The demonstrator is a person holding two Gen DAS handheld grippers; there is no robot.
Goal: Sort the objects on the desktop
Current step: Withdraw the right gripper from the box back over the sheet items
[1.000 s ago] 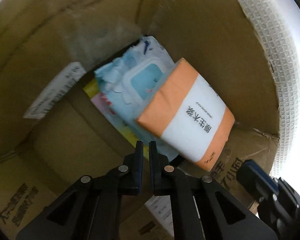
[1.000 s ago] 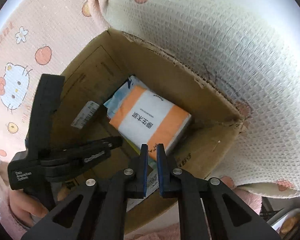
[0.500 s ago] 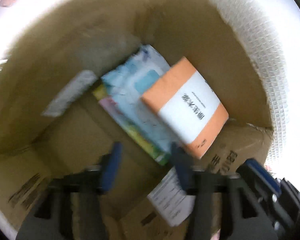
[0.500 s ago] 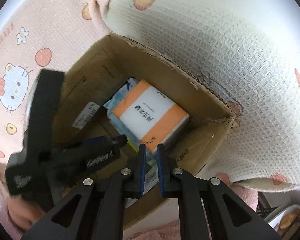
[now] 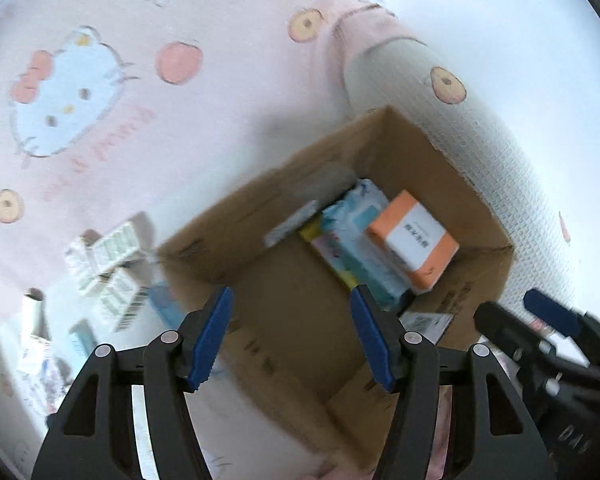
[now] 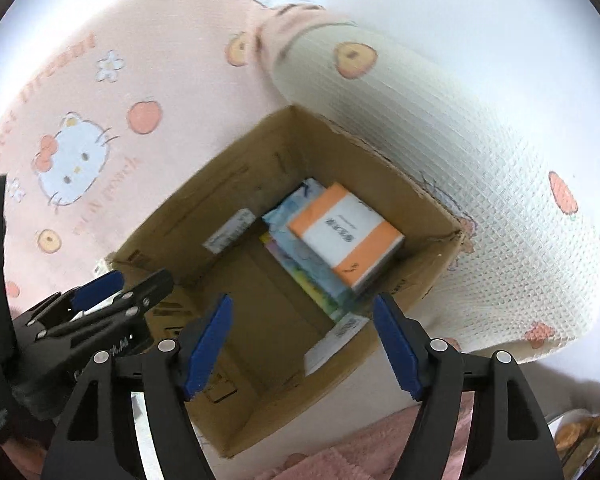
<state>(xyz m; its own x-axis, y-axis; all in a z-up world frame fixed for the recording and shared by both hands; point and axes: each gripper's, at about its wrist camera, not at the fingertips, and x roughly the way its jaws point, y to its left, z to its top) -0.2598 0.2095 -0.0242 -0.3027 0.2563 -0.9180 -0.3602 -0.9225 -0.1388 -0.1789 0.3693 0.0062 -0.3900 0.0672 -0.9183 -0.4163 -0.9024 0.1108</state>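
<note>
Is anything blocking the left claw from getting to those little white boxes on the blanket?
Nothing visible does. The left gripper is open and empty above the cardboard box, and the small white boxes lie in the open on the pink blanket just left of it.

A pink blanket [image 5: 204,92] printed with a white cartoon cat face [image 5: 66,92], peaches and small flowers covers the surface beneath everything, and the same cat face [image 6: 74,160] shows in the right wrist view. A cream waffle-weave blanket [image 6: 480,184] with orange fruit prints lies rolled up beside it, its pink edge folded over at the far end. At the lower right corner of the right wrist view, a dish of golden-brown snacks [image 6: 584,432] is partly visible, too blurred to identify.
</note>
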